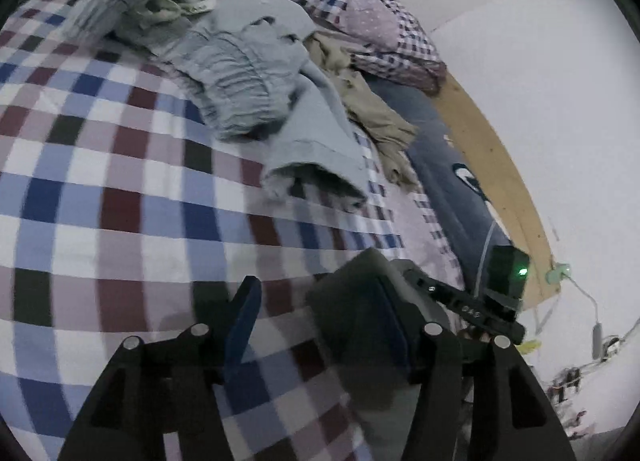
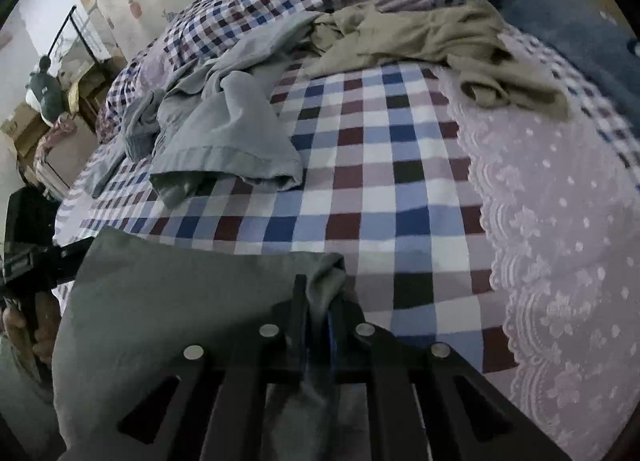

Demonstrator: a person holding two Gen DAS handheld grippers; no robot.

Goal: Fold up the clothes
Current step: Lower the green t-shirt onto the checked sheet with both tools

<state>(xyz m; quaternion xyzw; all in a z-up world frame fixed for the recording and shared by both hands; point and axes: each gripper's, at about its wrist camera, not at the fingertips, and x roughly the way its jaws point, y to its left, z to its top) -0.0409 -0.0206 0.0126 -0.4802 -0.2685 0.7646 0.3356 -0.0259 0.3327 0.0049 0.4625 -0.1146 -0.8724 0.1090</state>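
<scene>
The right hand-held gripper [image 2: 318,317] clamps the grey garment [image 2: 168,301] corner; the left hand-held gripper [image 1: 320,313] stands open beside it. Lay the fabric flat on the bed [image 2: 360,181], edges aligned.

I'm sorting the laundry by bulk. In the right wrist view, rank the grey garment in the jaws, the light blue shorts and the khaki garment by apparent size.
1. Grey garment, though nearness to the camera inflates it.
2 and 3. Light blue shorts and khaki garment look alike; unranked.
</scene>
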